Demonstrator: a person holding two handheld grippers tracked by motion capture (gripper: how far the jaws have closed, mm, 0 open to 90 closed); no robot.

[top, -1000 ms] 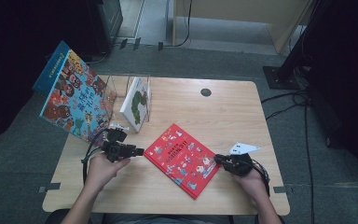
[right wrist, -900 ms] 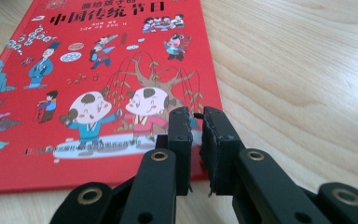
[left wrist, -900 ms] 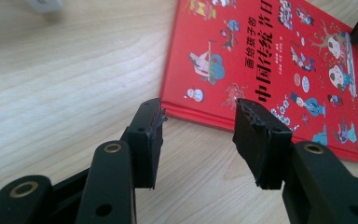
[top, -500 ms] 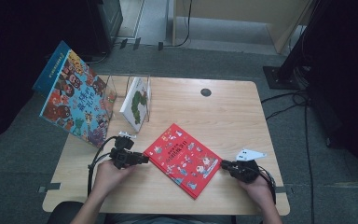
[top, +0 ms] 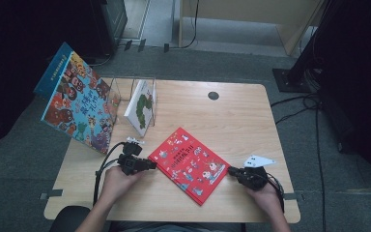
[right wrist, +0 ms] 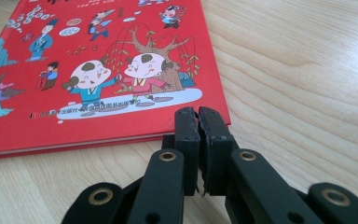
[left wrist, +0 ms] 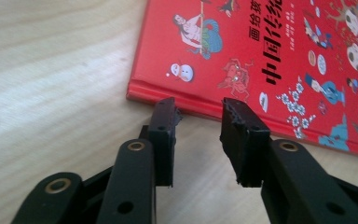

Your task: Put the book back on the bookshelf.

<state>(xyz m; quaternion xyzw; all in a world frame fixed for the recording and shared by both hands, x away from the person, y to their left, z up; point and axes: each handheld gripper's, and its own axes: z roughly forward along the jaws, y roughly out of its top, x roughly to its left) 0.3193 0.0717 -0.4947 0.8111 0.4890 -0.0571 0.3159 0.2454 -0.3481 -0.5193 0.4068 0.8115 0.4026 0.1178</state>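
Two tongs flanked my red picture book (top: 191, 164) lying flat on the bench (top: 241, 116): left tongs (left wrist: 199, 110) part-open, closing at its edge, nothing between; right tongs (right wrist: 197, 115) closed at the opposite corner. I judged low, level pushes best.

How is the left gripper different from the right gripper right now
The left gripper has its jaws apart, having just been closing, with nothing between them; the right gripper has its jaws shut together. The left one meets the red book along its near-left edge, the right one at its right corner. Both sit low on the table, tips at the book's edge.
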